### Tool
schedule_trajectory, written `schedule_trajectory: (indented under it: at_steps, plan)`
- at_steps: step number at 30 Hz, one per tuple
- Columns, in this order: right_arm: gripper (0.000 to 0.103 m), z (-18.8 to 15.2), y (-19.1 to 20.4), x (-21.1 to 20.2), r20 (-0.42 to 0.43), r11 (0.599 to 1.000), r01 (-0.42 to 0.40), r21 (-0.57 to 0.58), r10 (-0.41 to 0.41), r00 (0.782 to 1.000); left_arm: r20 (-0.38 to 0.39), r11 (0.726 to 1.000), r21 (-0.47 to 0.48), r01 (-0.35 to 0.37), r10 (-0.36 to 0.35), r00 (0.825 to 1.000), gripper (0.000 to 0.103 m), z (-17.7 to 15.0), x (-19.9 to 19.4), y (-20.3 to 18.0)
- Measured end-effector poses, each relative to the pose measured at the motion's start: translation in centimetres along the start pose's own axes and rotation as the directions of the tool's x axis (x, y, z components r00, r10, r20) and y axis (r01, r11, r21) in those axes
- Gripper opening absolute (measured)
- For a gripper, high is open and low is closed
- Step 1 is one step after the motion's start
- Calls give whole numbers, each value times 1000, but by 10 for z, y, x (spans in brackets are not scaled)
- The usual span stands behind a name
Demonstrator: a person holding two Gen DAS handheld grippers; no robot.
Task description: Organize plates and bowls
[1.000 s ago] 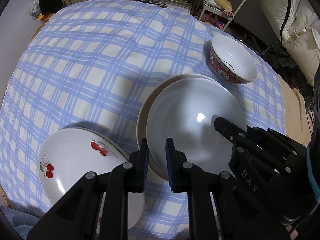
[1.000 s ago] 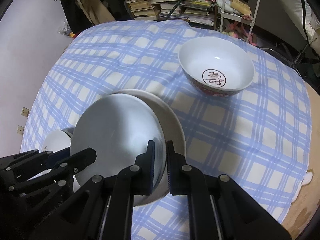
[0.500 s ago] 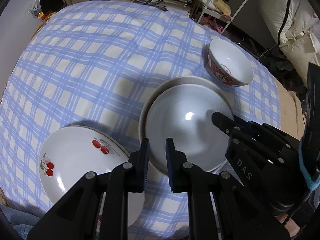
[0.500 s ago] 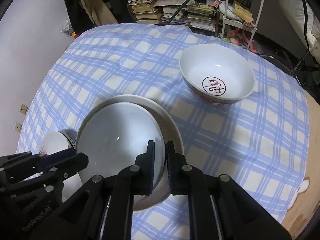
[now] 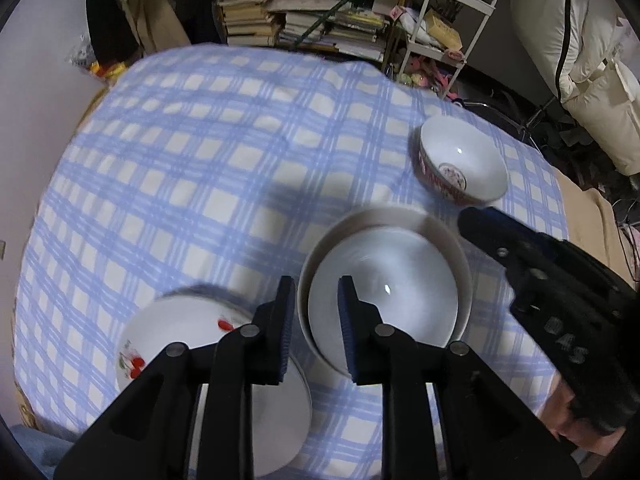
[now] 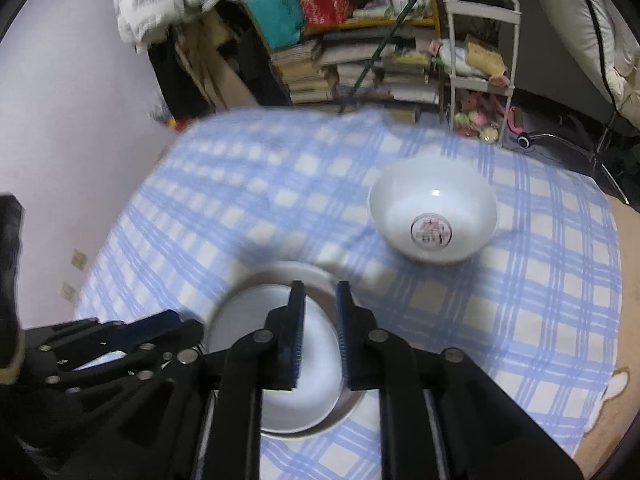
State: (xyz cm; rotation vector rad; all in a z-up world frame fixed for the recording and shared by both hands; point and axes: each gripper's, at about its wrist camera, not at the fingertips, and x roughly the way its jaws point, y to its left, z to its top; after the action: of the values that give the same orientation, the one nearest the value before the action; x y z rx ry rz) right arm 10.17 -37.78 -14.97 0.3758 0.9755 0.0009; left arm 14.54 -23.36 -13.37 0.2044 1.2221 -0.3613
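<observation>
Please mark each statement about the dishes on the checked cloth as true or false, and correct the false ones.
1. The plain white plate lies on a larger plate. True.
2. The left gripper clamps the plate's rim. False: its jaws stand open, pads clear.
3. The red-patterned bowl sits apart from the stack. True.
4. The cherry plate is stacked inside that bowl. False: it lies alone on the tablecloth.
5. The right gripper holds a bowl. False: empty.

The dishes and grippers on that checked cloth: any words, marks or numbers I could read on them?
"DAS": raised letters on the black right gripper.
Red round emblem inside the white bowl with red outside: too blurred to read.
Book spines on the cluttered shelf: too small to read.
</observation>
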Motion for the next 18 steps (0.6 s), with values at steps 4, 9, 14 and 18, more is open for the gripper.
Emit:
schedule_trajectory:
  at_steps: [4,9,14,18]
  plan:
    - [53,12,-14,-16,87,998,27,49,-31,996,42,999,21,-31,30,999,44,18,-3,-7]
    - [83,28,-36,-30,166,995,69,69,-80,983,90,998,56,-26,21,996,62,34,-4,-19]
    - [95,47,-60,-28,176,987,130,95,-145,974,84,998,67,-3,-2,996,66,52,11,-30]
    - [95,61,-74,-18,158,979,171,113,-187,969,75,997,71,4,-9,997,67,65,27,-38]
